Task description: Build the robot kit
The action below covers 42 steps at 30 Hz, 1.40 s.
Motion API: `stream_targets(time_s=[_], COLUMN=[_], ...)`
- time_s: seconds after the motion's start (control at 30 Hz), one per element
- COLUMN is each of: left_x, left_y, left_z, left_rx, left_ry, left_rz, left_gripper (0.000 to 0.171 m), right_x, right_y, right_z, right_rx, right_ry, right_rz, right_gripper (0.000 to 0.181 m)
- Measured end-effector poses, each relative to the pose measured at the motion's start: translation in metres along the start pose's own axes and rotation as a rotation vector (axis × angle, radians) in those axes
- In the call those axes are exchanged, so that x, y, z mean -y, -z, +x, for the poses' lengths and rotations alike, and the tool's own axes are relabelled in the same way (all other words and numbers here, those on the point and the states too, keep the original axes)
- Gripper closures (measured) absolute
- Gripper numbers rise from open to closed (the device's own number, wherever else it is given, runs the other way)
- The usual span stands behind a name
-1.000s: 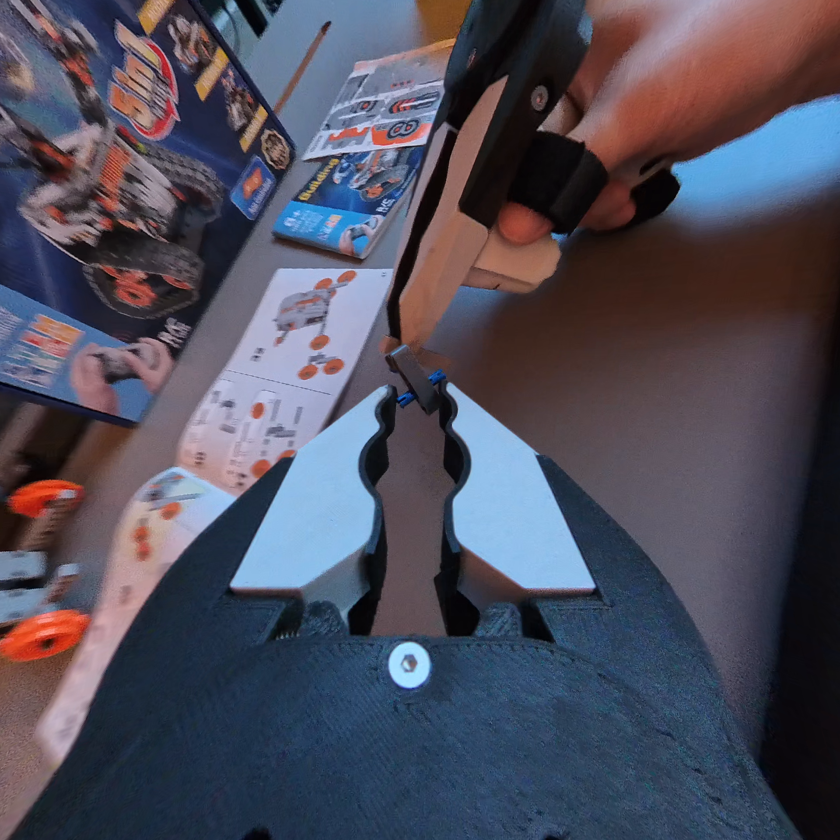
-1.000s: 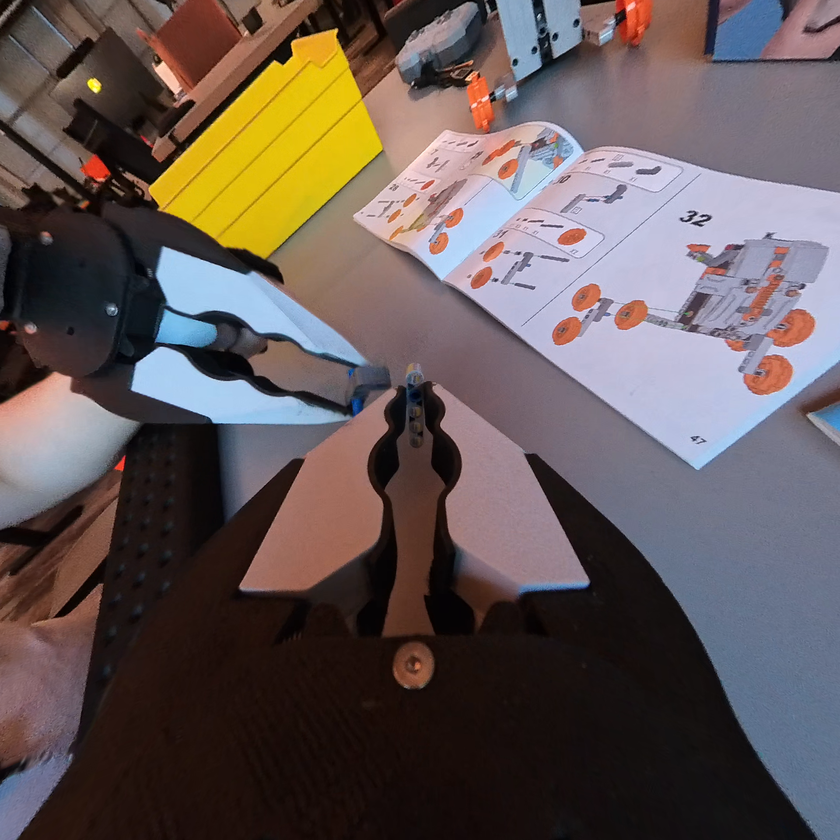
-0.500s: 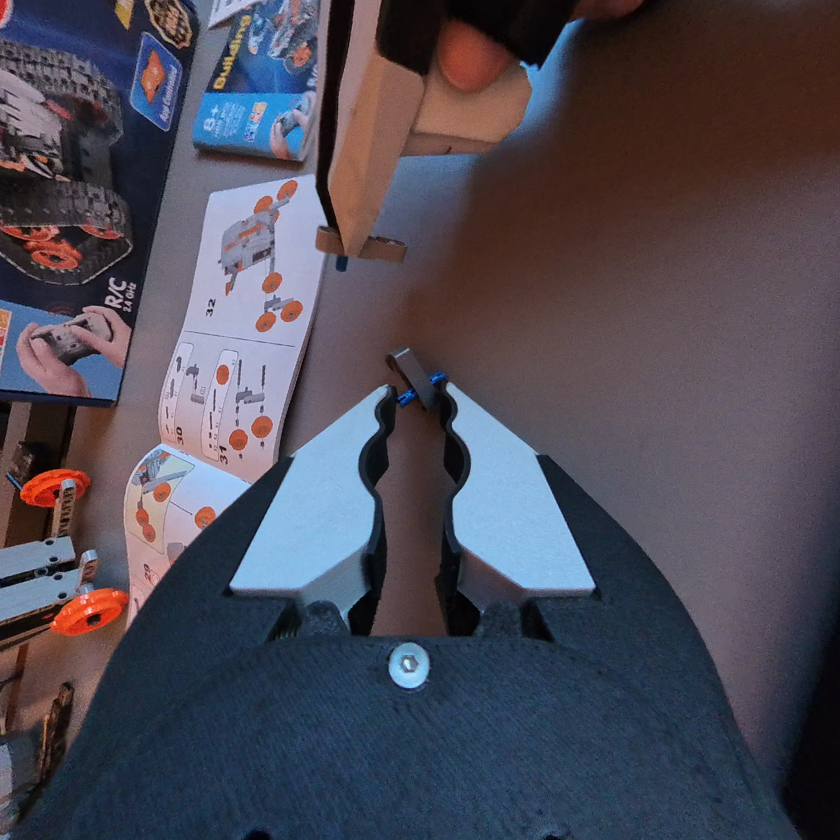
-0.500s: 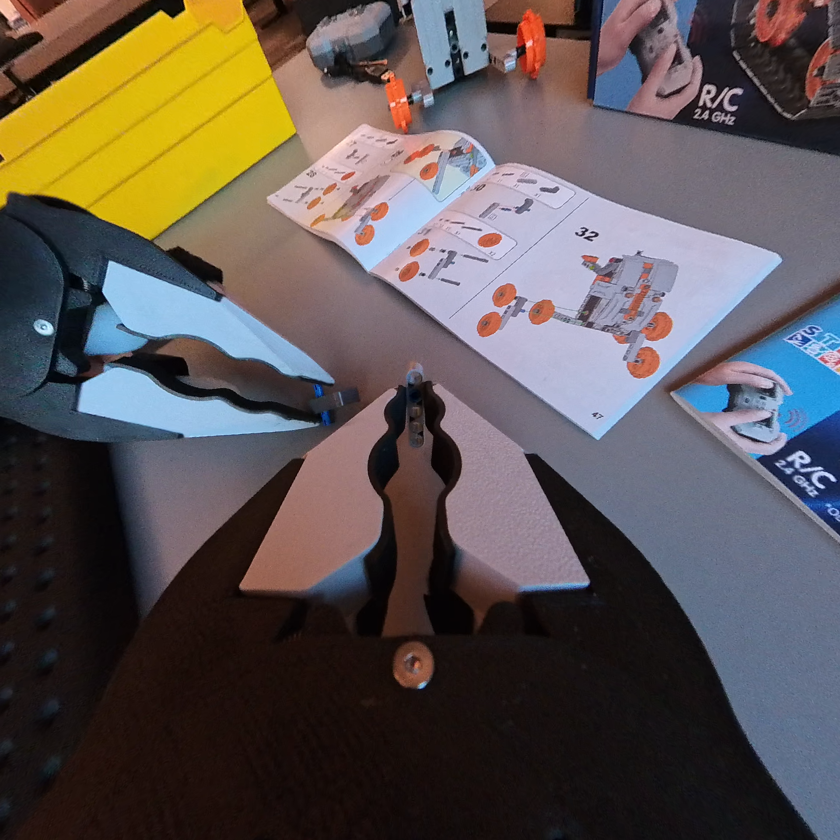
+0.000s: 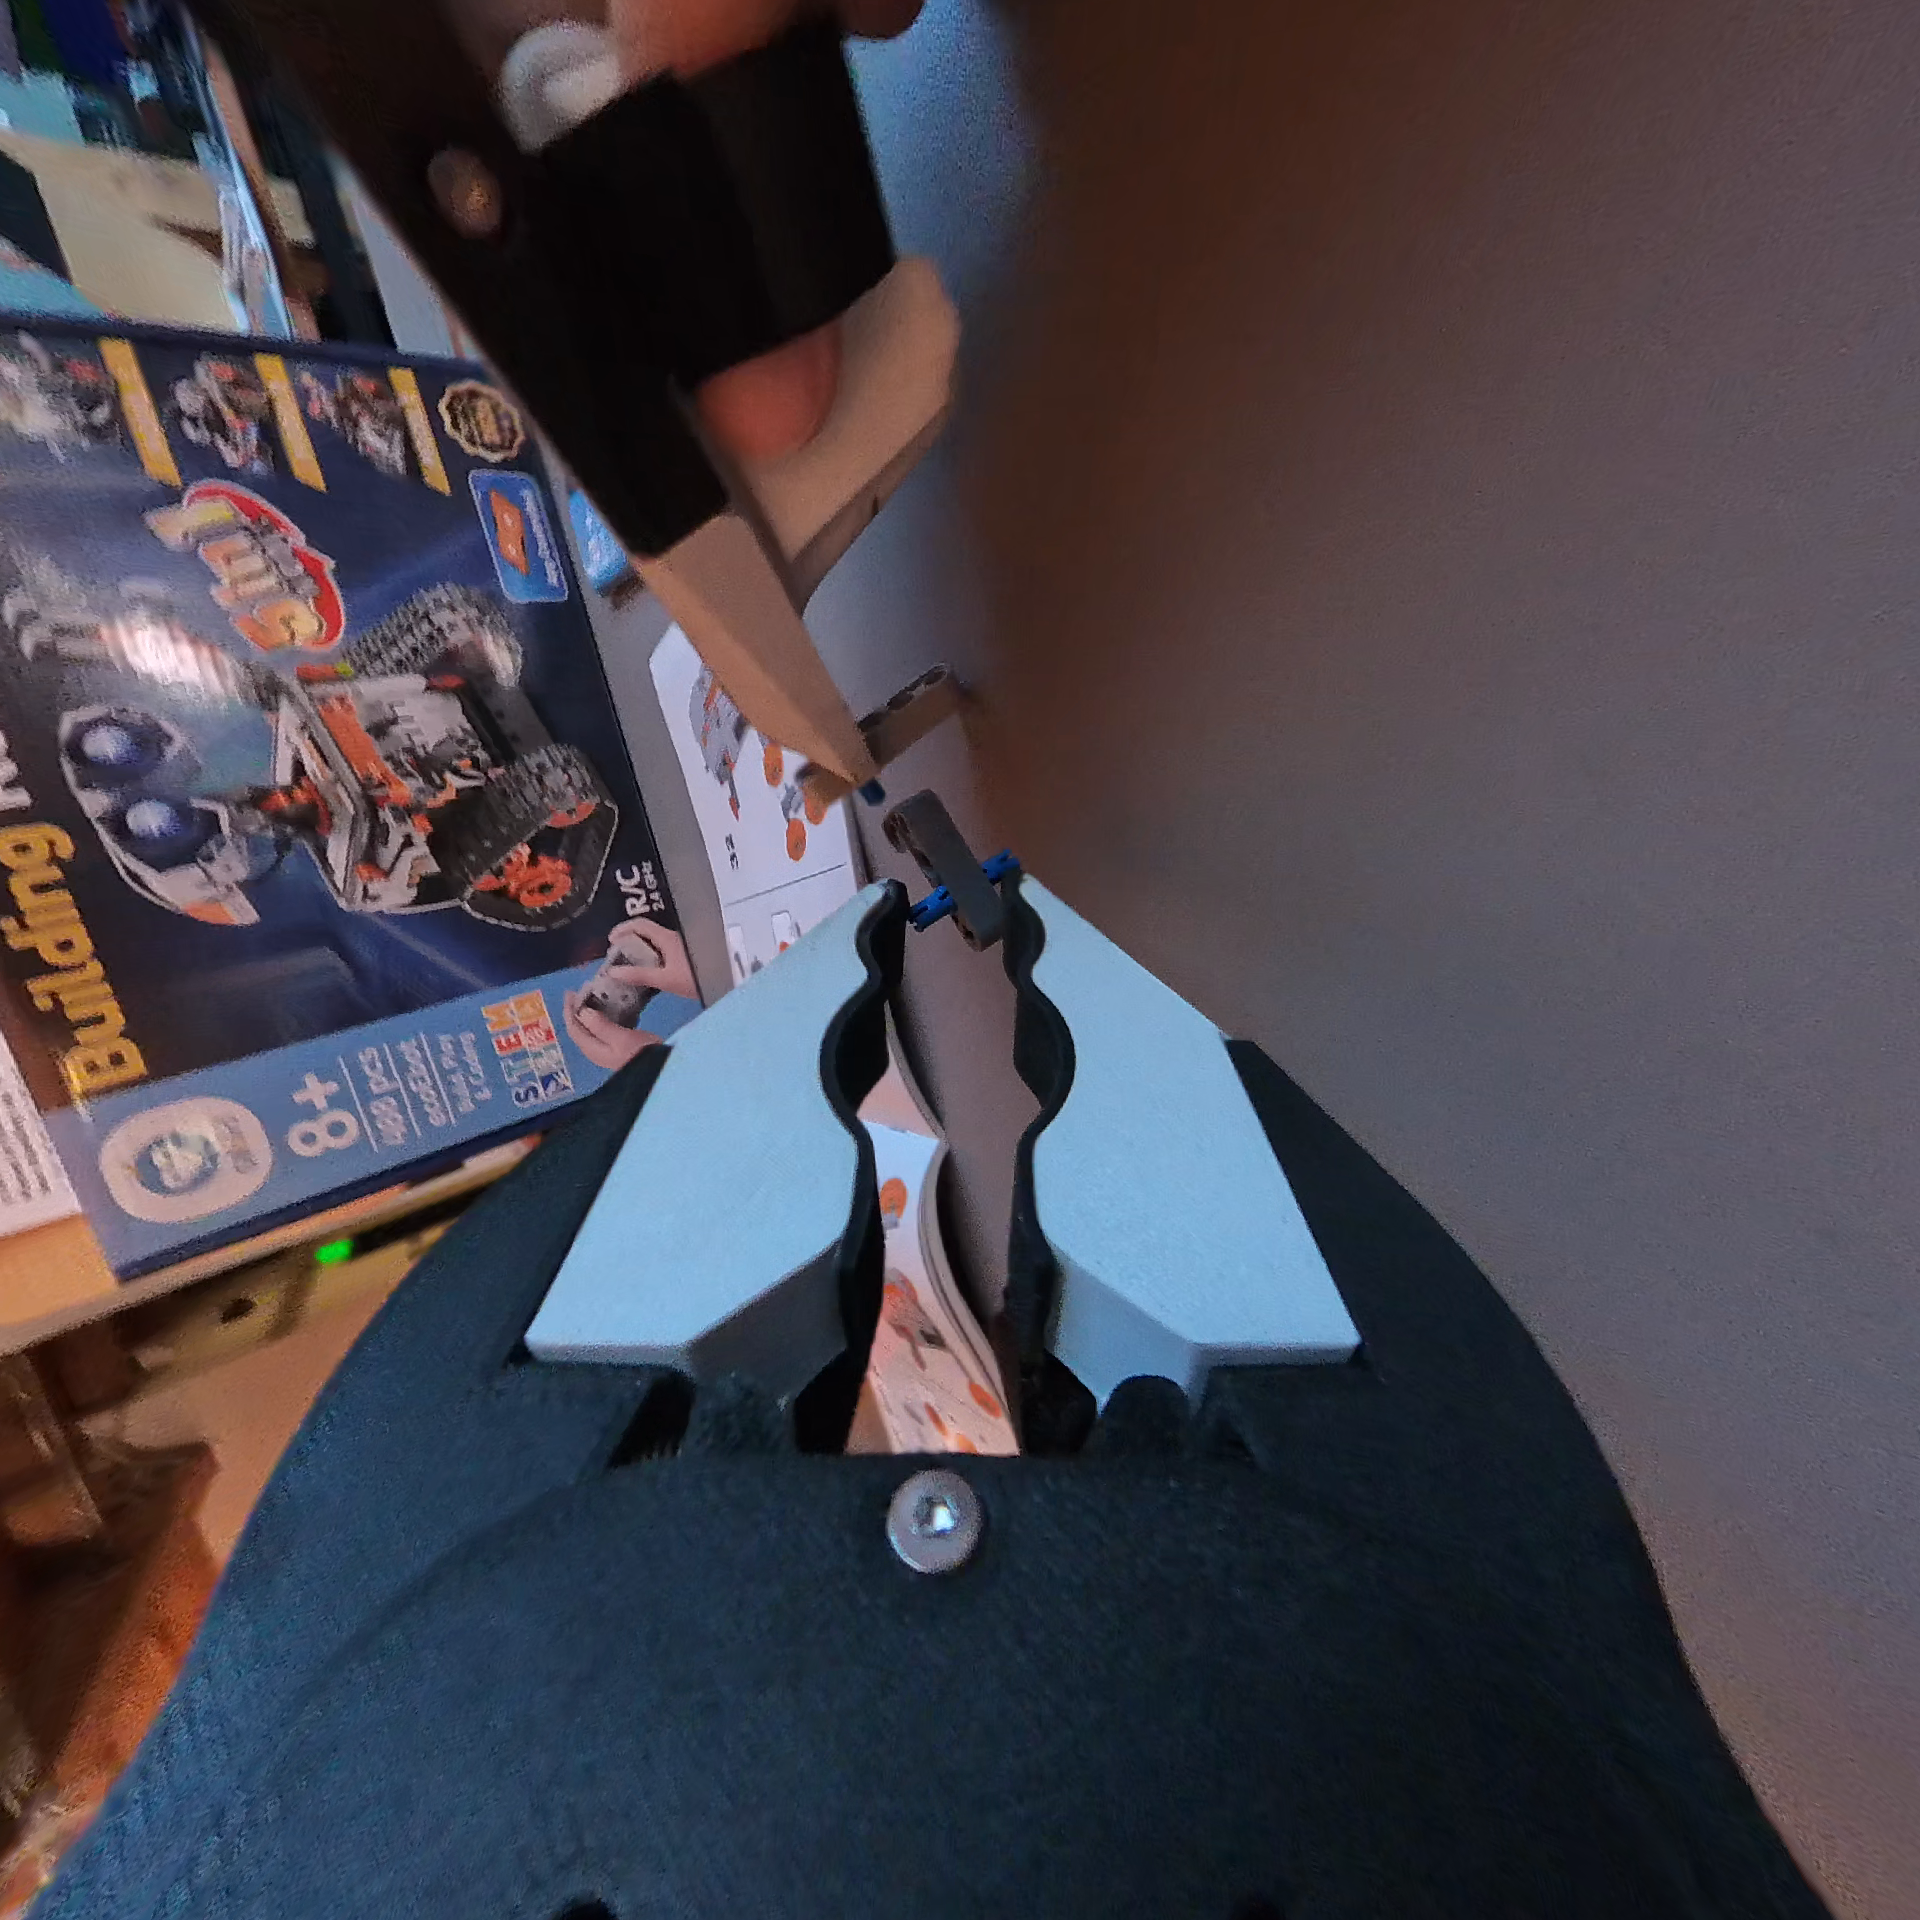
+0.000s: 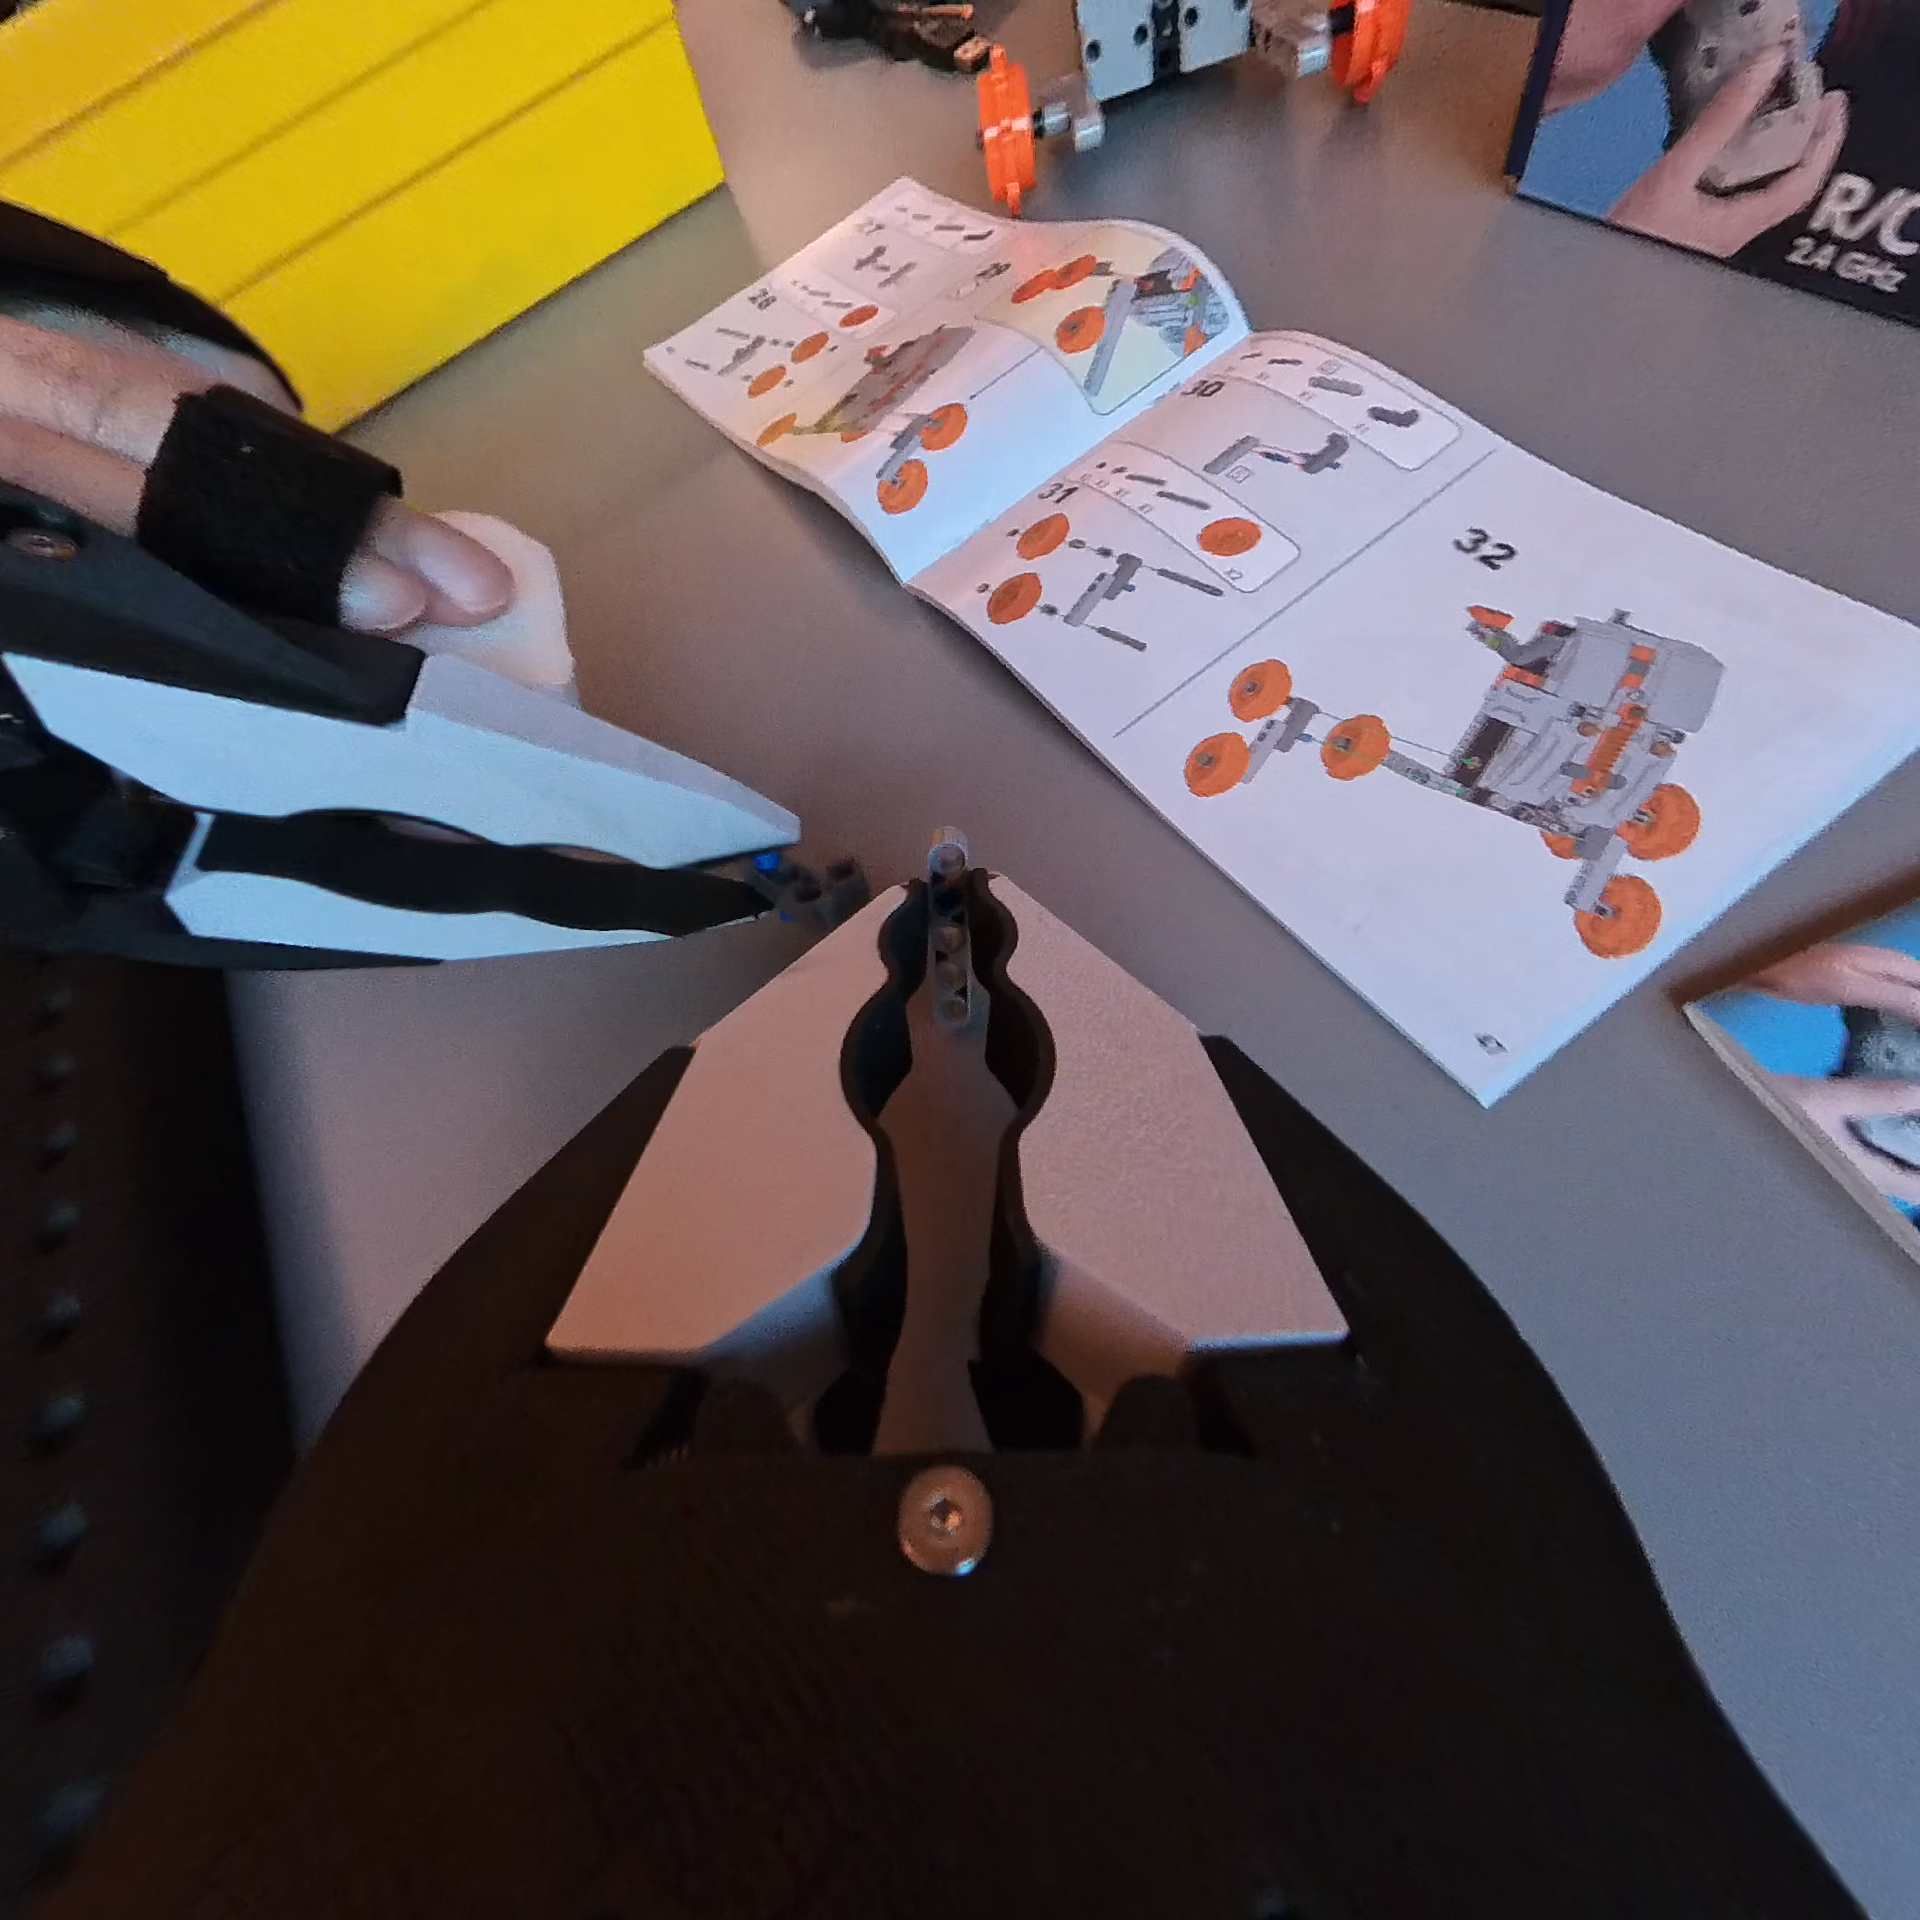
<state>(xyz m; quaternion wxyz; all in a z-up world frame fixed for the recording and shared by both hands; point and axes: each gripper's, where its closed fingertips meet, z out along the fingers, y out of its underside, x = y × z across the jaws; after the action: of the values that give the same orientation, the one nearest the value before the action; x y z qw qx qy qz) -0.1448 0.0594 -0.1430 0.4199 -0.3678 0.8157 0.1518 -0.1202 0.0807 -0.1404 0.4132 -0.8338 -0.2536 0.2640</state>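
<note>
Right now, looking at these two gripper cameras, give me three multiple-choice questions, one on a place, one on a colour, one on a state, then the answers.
1. Where does the open booklet lie?
A. on the grey table
B. inside the yellow bin
C. on top of the blue box

2. What colour are the wheels of the half-built model?
A. green
B. orange
C. white

3. How is the left gripper?
A. wide open, empty
B. shut on a dark piece with blue pins
C. shut on the booklet

Answers: 1 A, the pages lie flat on the tabletop; 2 B, orange discs flank the grey body; 3 B, the piece sits pinched between its tips.
</note>
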Motion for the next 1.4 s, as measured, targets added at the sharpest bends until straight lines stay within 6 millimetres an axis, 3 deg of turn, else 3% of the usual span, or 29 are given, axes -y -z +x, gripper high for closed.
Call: stream_targets(time_s=[0.2, 0.33, 0.43, 0.5, 0.63, 0.73, 0.77, 0.87, 0.97, 1.2, 1.23, 1.3, 1.33, 1.4], left_x=[-0.001, 0.006, 0.008, 0.008, 0.004, -0.008, -0.011, -0.016, -0.013, -0.013, -0.011, -0.01, -0.01, -0.006], left_y=[-0.004, 0.0, 0.007, 0.015, 0.025, 0.014, 0.009, -0.001, -0.003, -0.004, -0.004, -0.007, -0.009, -0.009], left_z=[0.012, 0.01, 0.012, 0.012, 0.008, 0.003, 0.006, 0.022, 0.02, 0.021, 0.021, 0.018, 0.015, 0.016], left_rx=[-0.04, -0.051, -0.127, -0.239, -0.556, -0.617, -0.638, -0.692, -0.656, -0.548, -0.53, -0.462, -0.428, -0.424], left_ry=[-0.092, -0.044, 0.1, 0.307, 0.754, 0.812, 0.8, 0.754, 0.777, 0.872, 0.874, 0.862, 0.85, 0.839], left_rz=[0.012, 0.036, 0.075, 0.12, 0.241, 0.271, 0.256, 0.188, 0.186, 0.126, 0.13, 0.134, 0.135, 0.146], left_gripper=[0.154, 0.141, 0.134, 0.13, 0.14, 0.131, 0.125, 0.128, 0.138, 0.167, 0.167, 0.161, 0.156, 0.166], right_x=[0.002, -0.001, -0.003, -0.004, -0.003, -0.005, -0.006, -0.009, -0.012, -0.026, -0.025, -0.02, -0.017, -0.008], right_y=[-0.007, -0.009, -0.009, -0.008, -0.005, -0.001, 0.001, 0.009, 0.014, 0.014, 0.015, 0.019, 0.022, 0.027], right_z=[-0.012, -0.02, -0.022, -0.021, -0.014, -0.008, -0.006, -0.002, 0.001, 0.005, 0.007, 0.016, 0.019, 0.014], right_rx=[0.066, 0.056, 0.04, 0.033, 0.022, 0.017, 0.014, 0.015, 0.009, 0.127, 0.117, 0.053, 0.021, 0.01], right_ry=[0.076, 0.178, 0.216, 0.217, 0.189, 0.168, 0.155, 0.104, 0.067, -0.277, -0.272, -0.2, -0.142, -0.009], right_rz=[-0.015, -0.034, -0.045, -0.048, -0.044, -0.044, -0.046, -0.05, -0.066, -0.122, -0.107, -0.076, -0.064, -0.024], right_gripper=[0.174, 0.174, 0.174, 0.174, 0.174, 0.174, 0.174, 0.174, 0.174, 0.172, 0.169, 0.146, 0.145, 0.145])
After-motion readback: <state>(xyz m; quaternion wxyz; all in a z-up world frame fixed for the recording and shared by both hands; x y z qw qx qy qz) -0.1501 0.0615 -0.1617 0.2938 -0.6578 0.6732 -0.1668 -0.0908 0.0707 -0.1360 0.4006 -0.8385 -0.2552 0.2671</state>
